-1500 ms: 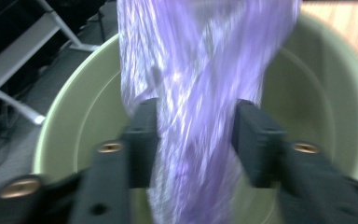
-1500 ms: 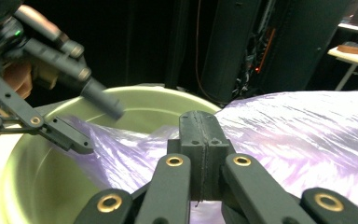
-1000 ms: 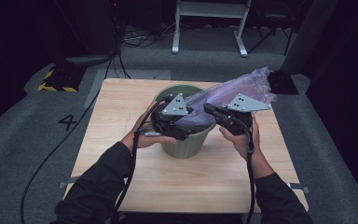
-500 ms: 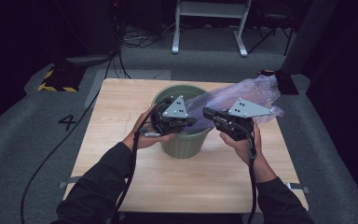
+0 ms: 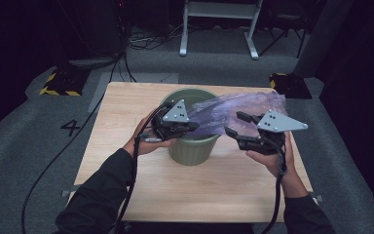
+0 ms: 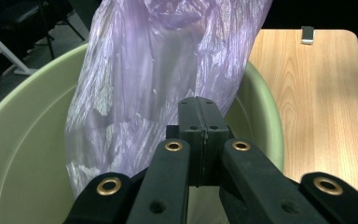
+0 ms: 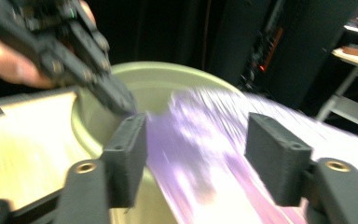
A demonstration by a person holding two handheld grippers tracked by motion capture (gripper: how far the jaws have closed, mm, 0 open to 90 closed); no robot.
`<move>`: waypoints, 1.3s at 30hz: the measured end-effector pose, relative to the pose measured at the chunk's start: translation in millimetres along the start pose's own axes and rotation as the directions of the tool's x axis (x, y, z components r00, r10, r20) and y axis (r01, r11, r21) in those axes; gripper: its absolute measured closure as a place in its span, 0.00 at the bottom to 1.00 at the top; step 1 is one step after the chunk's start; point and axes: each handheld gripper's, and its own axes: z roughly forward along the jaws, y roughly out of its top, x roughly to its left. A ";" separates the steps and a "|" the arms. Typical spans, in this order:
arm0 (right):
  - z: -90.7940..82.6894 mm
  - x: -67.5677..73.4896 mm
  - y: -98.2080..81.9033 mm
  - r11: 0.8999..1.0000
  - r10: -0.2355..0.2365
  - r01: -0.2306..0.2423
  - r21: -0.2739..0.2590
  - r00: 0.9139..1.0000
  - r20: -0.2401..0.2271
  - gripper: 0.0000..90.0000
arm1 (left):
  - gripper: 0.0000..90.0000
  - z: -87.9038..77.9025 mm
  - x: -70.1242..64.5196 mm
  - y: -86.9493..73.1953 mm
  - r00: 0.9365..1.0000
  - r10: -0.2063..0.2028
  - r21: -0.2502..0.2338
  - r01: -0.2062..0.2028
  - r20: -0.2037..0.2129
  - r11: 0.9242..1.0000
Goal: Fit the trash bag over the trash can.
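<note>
Clearly the purple bag (image 5: 233, 113) looked thin, light and slippery; left gripper (image 6: 199, 135) pinched its edge, right gripper (image 7: 193, 158) had just been opening, empty.

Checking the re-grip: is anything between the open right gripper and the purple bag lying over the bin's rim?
Nothing visible. The right gripper stands open beside the purple bag, which trails over the green bin; the left gripper pinches it at the rim.

Bin (image 5: 193, 146) stands mid-table (image 5: 126, 112); plastic bag (image 5: 233, 109) lies across its rim, trailing right. Left gripper (image 5: 191, 126) sits over the bin's near-left rim, right gripper (image 5: 237, 124) right of it.
</note>
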 end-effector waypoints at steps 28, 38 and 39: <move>-14.4 -17.3 -86.4 0.980 -0.199 0.181 0.087 0.931 0.306 1.00 | 0.97 -24.0 26.1 -32.1 0.992 -0.106 -0.043 0.103 -0.074 0.994; -16.6 0.0 -58.2 0.976 -0.215 0.214 0.034 0.938 0.270 1.00 | 0.30 -39.7 10.0 -25.0 0.991 -0.127 -0.141 0.119 -0.046 0.983; -15.8 2.3 -55.3 0.975 -0.220 0.220 0.031 0.939 0.265 1.00 | 0.29 -39.5 5.3 -21.0 0.993 -0.112 -0.147 0.105 -0.043 0.984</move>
